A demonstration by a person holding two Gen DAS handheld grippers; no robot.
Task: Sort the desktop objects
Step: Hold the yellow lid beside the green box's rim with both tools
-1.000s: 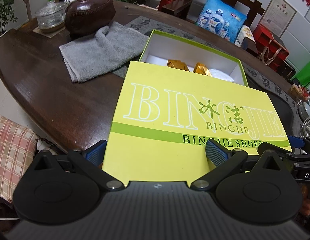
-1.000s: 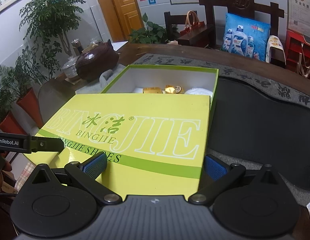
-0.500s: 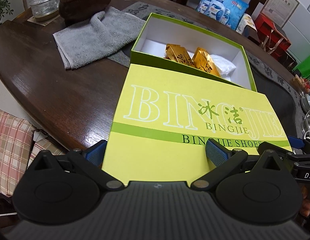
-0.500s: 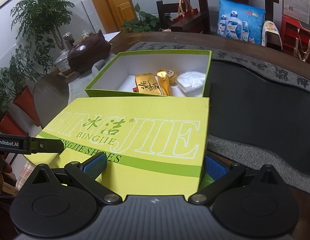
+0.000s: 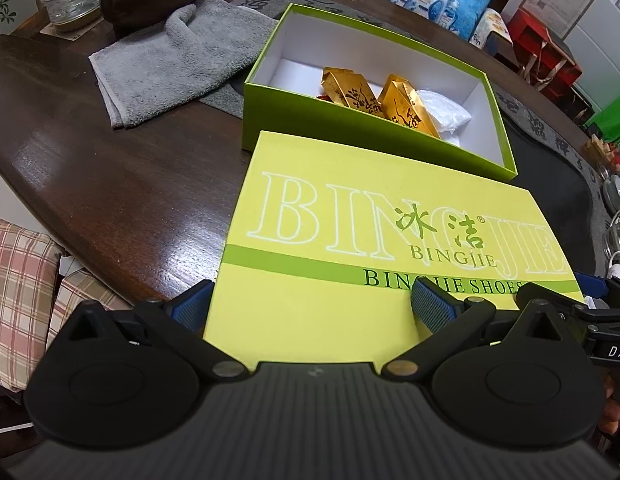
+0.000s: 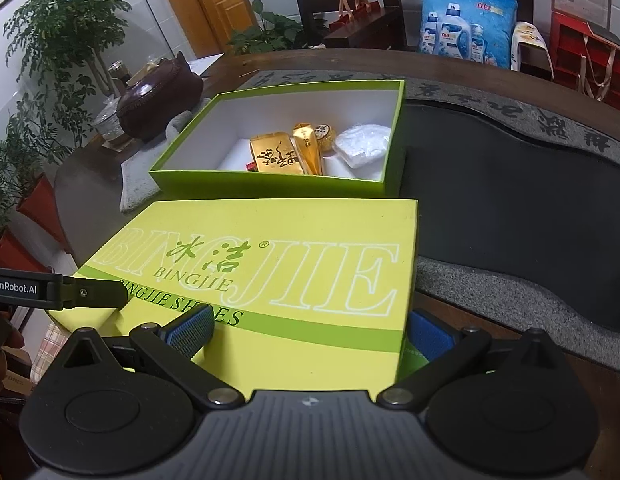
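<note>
While both grippers clamp yellow-green lid [image 5: 373, 248] at lower centre of each view, round dark table [image 5: 110, 184] fills left. Open shoe box [image 5: 349, 120] just beyond lid, upper centre. Grey towel [image 5: 170, 64] upper left. Left gripper [image 5: 310, 312] jaws pinch lid's near-left corner; right gripper [image 6: 310, 332] jaws pinch near-right corner. Gold packets [image 6: 276, 154], white pouch [image 6: 363, 144] inside box.

Both grippers [image 5: 311, 308] [image 6: 310, 328] clamped, level

Matt cardboard lid [image 5: 349, 240], glossy wooden table [image 5: 110, 184], fluffy cloth towel [image 5: 166, 60].
</note>
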